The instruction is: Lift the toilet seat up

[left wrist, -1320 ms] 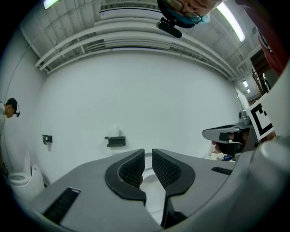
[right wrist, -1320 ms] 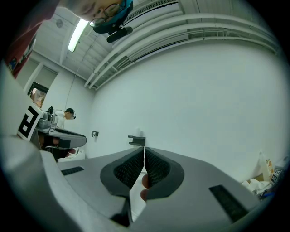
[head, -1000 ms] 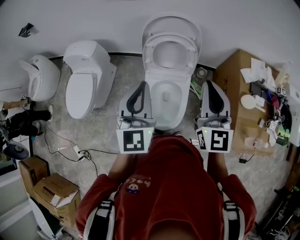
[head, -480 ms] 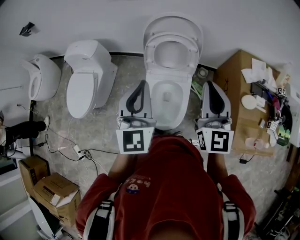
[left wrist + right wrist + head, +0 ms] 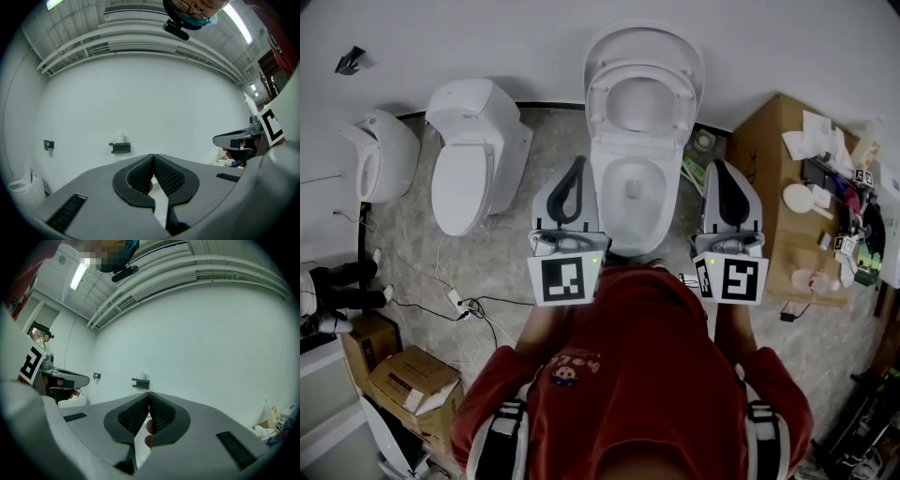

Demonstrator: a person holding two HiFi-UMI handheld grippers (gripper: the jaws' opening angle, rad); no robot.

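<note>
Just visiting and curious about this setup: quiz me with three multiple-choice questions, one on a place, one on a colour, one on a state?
1. Beside the middle toilet, the cardboard box stands: A left; B right; C behind.
2. The person's top is: A red; B blue; C white.
3. The middle toilet's seat is: A down; B missing; C raised.
Answers: B, the box is at the head view's right; A, red fabric fills the foreground; C, the seat leans back against the lid.

My red shirt point(image 5: 628, 375) hides toilet bowl point(image 5: 630, 220) near rim; clutter point(image 5: 825, 178) on cardboard box point(image 5: 764, 178) too small to name.
</note>
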